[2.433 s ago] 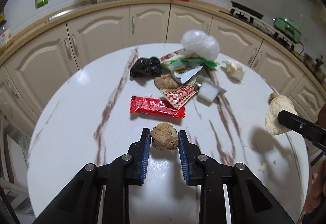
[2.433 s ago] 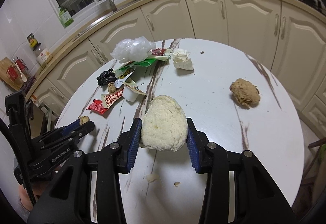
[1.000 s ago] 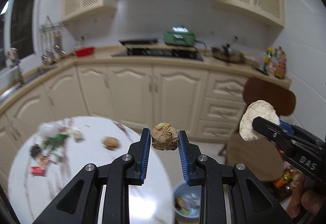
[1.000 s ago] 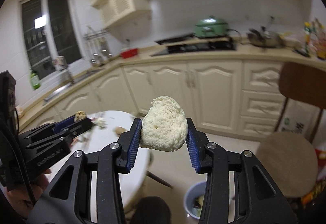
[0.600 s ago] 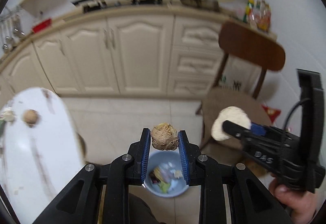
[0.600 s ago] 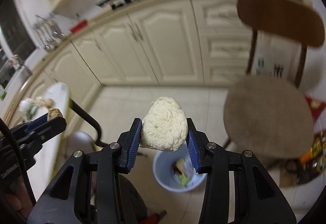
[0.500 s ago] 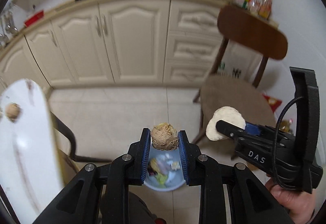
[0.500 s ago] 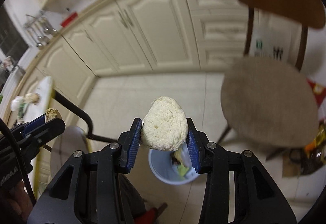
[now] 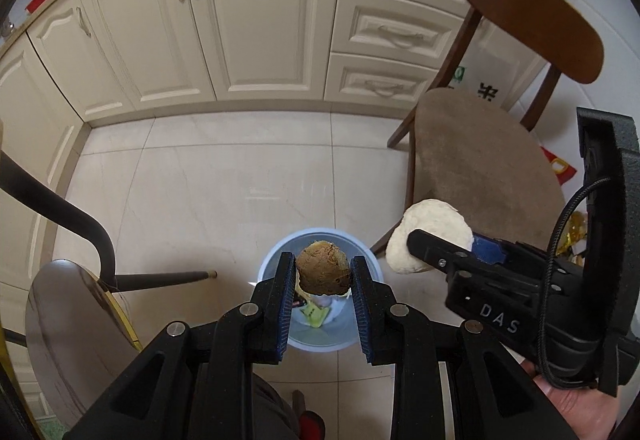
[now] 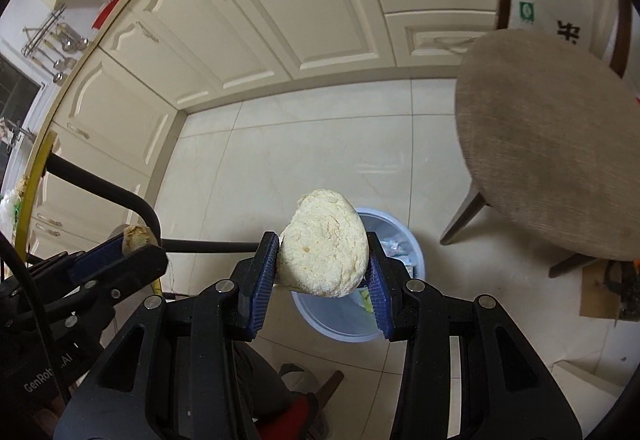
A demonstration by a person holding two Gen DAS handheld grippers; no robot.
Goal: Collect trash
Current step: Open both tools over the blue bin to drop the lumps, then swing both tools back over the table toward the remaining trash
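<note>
My left gripper (image 9: pixel 323 274) is shut on a small brown bun (image 9: pixel 323 272) and holds it right above a light blue trash bin (image 9: pixel 276 264) on the floor. My right gripper (image 10: pixel 322 256) is shut on a large pale bun (image 10: pixel 323 244), over the same bin (image 10: pixel 396 324), which holds some wrappers. The right gripper with its pale bun (image 9: pixel 430 228) shows at the right of the left wrist view. The left gripper with the brown bun (image 10: pixel 134 236) shows at the left of the right wrist view.
A wooden chair (image 9: pixel 480 155) with a brown padded seat stands right of the bin. Cream cabinets (image 9: pixel 260 11) line the far wall. The round table's edge and dark leg (image 9: pixel 80 224) are at the left. Tiled floor lies between.
Both grippers have swung away from the table and tilted down over the floor. The bin has come under both held buns. Both grips are unchanged.
</note>
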